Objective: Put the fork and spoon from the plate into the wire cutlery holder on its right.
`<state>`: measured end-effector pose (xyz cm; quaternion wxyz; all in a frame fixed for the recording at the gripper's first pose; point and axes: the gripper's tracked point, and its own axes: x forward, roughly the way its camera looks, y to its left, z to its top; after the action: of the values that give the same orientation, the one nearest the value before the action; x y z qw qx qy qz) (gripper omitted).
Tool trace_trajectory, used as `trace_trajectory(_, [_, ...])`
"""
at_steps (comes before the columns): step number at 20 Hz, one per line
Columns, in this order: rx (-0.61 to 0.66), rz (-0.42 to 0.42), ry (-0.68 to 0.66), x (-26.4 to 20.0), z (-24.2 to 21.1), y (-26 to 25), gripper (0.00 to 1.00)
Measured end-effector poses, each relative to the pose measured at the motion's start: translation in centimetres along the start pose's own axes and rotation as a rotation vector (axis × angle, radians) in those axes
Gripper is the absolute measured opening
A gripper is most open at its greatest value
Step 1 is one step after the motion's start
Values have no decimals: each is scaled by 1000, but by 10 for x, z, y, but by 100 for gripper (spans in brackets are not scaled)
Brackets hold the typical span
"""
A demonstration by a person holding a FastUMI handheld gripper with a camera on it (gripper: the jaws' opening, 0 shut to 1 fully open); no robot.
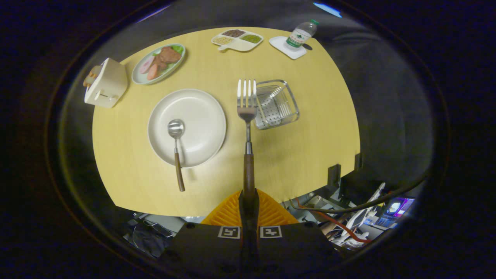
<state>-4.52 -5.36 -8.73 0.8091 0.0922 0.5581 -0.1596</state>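
Now the gripper [248, 199] pinches the fork [247, 112] by its handle; the spoon [176, 149] lies in the plate [201, 112], beside the holder [277, 104].

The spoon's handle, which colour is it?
Brown, like wood, on the spoon in the gripper view.
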Motion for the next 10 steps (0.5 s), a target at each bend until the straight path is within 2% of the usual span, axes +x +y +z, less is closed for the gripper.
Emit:
trace_trajectory(3, [39, -2, 44, 10, 3, -15, 5])
trace_trajectory(10, [62, 53, 171, 51, 11, -24, 5])
